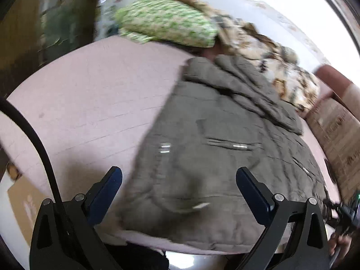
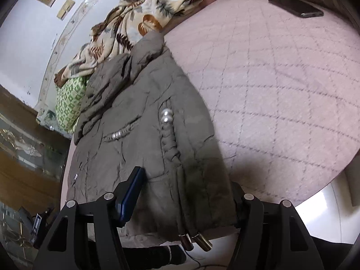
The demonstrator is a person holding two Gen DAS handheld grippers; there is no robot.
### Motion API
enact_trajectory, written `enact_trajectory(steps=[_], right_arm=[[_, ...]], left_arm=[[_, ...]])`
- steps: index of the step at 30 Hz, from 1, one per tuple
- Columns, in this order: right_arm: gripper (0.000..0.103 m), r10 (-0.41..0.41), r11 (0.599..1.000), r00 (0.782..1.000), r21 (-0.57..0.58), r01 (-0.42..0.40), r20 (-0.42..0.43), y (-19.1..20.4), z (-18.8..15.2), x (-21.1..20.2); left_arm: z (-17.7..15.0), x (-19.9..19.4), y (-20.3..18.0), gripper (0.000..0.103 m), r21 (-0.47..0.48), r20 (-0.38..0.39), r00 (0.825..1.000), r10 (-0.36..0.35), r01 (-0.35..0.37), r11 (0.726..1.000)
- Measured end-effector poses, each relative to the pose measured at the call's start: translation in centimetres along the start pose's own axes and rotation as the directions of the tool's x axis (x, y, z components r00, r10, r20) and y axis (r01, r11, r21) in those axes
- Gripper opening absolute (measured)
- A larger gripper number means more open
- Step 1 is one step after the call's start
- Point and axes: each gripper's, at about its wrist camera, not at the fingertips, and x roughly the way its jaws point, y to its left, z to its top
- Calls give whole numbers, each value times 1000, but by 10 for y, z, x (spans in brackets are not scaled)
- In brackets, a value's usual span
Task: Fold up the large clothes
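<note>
Both hand-held grippers tilt down over the near edge of the bed (image 2: 281, 72). The left hand-held gripper (image 1: 178, 180) hangs with its jaws wide apart and nothing between them, above the jacket (image 1: 220, 139). The right hand-held gripper (image 2: 186, 186) straddles the jacket's hem; one finger is hidden, so its grip is unclear. A phone (image 2: 295, 6) lies near the far edge. No writing can be read.

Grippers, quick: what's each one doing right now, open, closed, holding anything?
Left gripper: open above the grey jacket, holding nothing.
Right gripper: jacket hem between its jaws; far finger hidden, so a grip cannot be told.
</note>
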Motion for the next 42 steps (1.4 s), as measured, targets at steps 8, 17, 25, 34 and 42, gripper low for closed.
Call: enact_trajectory(steps=[8,17,25,34,42], right_arm=[[68,38,999,999,32,-38,-6,0,0,4],[68,49,999,999,9,-49,-12,5,-1,6],[68,29,1000,1000,-3,-29,-4,8,-3,11],[33,41,998,999,-39,-41,-20,17,-8,17],[34,41,997,999,-61,-39,28,21,-15,15]], left_arm=[[-17,28,47,94,-232,-125,992,11,-40,972],[-38,31,5,86,-124,-118,990,-73,58,991],[-45,33,-12,79,-67,-71,996,-45,40,997],[-47,31,-18,64,-27,-24,1000,7,-7,1000],[-50,39,-36,83,63,-11,998,66,-66,996]])
